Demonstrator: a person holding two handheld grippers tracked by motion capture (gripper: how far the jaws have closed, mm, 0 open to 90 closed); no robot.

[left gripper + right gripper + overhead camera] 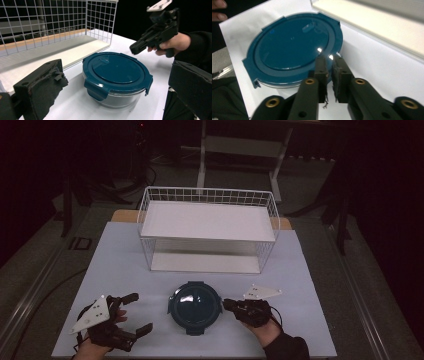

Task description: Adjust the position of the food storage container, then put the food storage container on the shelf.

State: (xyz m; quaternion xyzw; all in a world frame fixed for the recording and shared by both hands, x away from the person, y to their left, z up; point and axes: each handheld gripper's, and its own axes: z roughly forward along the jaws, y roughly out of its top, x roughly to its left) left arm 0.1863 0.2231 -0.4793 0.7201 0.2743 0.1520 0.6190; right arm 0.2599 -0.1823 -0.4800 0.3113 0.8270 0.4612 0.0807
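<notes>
Teal-lidded container (194, 307) sits on desk (310, 270) before wire rack (207, 227), lid on, unmoved | my right gripper (229, 304) nearly closed, empty, beside container | my left gripper (135, 314) wide, empty.

Black grippers (145, 312), brass screws, dark sleeve (287, 347)

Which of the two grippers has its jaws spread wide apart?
The left gripper, left of the blue-lidded container: its two jaws stand far apart with nothing between them. The right gripper has its jaws nearly together, only a narrow slit showing.
</notes>
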